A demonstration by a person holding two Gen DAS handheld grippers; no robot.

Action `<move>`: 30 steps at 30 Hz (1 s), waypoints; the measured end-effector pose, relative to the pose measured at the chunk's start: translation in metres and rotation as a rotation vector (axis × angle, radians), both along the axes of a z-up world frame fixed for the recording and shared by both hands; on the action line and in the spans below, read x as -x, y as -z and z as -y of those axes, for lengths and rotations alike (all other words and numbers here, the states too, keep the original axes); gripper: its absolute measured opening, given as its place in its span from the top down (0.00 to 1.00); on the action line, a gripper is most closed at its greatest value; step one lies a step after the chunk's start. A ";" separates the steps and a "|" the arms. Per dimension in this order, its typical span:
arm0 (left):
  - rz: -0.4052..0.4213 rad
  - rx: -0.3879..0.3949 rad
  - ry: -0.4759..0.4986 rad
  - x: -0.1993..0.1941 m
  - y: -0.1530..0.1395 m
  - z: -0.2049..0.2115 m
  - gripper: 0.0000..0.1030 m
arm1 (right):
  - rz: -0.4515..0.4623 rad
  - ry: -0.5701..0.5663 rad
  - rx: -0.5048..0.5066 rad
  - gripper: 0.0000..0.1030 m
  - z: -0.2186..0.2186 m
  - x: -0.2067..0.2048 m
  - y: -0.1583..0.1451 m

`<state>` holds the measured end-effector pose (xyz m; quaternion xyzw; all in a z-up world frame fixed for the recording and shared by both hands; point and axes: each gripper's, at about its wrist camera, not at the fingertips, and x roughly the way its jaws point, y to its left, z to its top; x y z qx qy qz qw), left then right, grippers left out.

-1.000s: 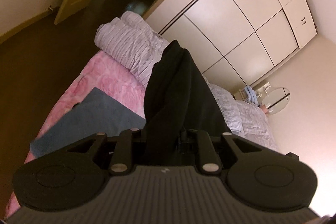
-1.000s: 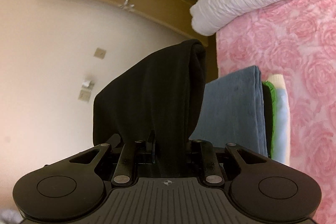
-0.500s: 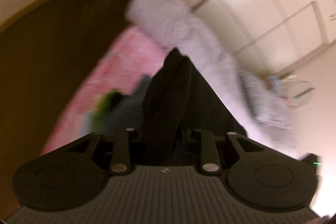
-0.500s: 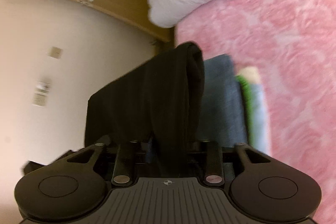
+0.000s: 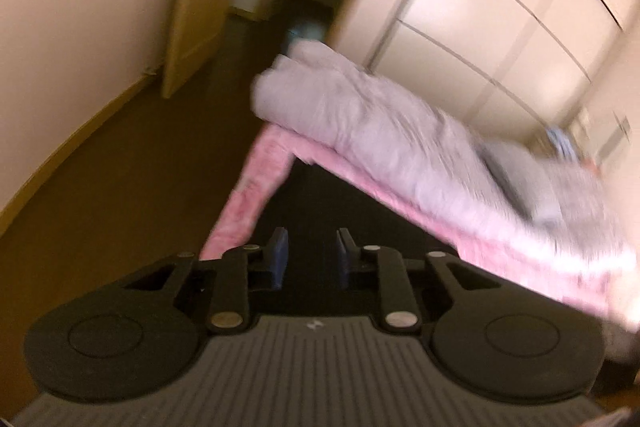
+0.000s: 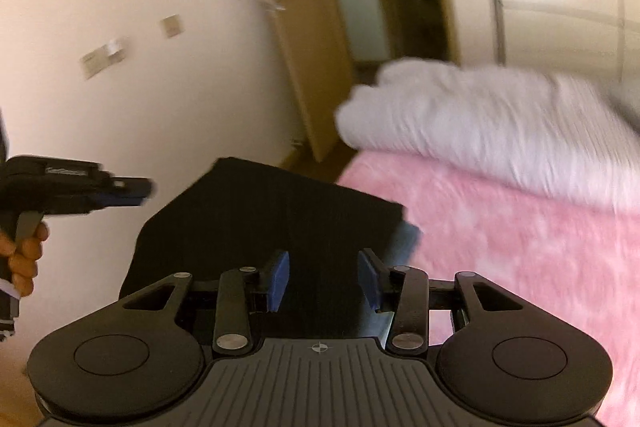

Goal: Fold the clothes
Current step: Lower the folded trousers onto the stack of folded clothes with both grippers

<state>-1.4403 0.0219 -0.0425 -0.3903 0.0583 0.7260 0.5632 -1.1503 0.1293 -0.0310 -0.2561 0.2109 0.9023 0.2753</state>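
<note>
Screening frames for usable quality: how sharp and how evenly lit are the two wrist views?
Left wrist: heavy motion smear on the white duvet and pink blanket, warm dim light, wardrobe lines bowed by fisheye; only the left gripper is crisp. Right wrist: softer blur, bright wall, black garment without detail.

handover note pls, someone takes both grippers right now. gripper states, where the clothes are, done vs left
Left gripper: nothing between the pads, jaws closing.
Right gripper: pads apart and clear of cloth, jaws closing.
Black garment: folded, lying flat on the folded blue garment at the edge of the pink blanket.
White duvet: bundled further up the bed.
Done: black piece folded, stacked, let go.
Left: pull both grippers clear; no other unfolded clothes show, though both views are blurred.
</note>
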 end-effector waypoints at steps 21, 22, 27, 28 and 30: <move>-0.070 0.084 0.222 0.020 0.023 -0.093 0.86 | 0.143 0.370 0.240 0.69 -0.081 0.067 0.027; -0.070 0.089 0.231 0.021 0.027 -0.104 0.85 | 0.166 0.387 0.255 0.69 -0.085 0.075 0.032; -0.039 0.131 0.260 0.033 0.067 -0.147 0.87 | 0.269 0.449 0.243 0.69 -0.080 0.098 0.067; -0.022 0.131 0.259 0.037 0.071 -0.149 0.87 | 0.286 0.442 0.223 0.69 -0.077 0.101 0.070; 0.013 0.131 0.255 0.045 0.079 -0.153 0.89 | 0.296 0.424 0.201 0.69 -0.072 0.099 0.071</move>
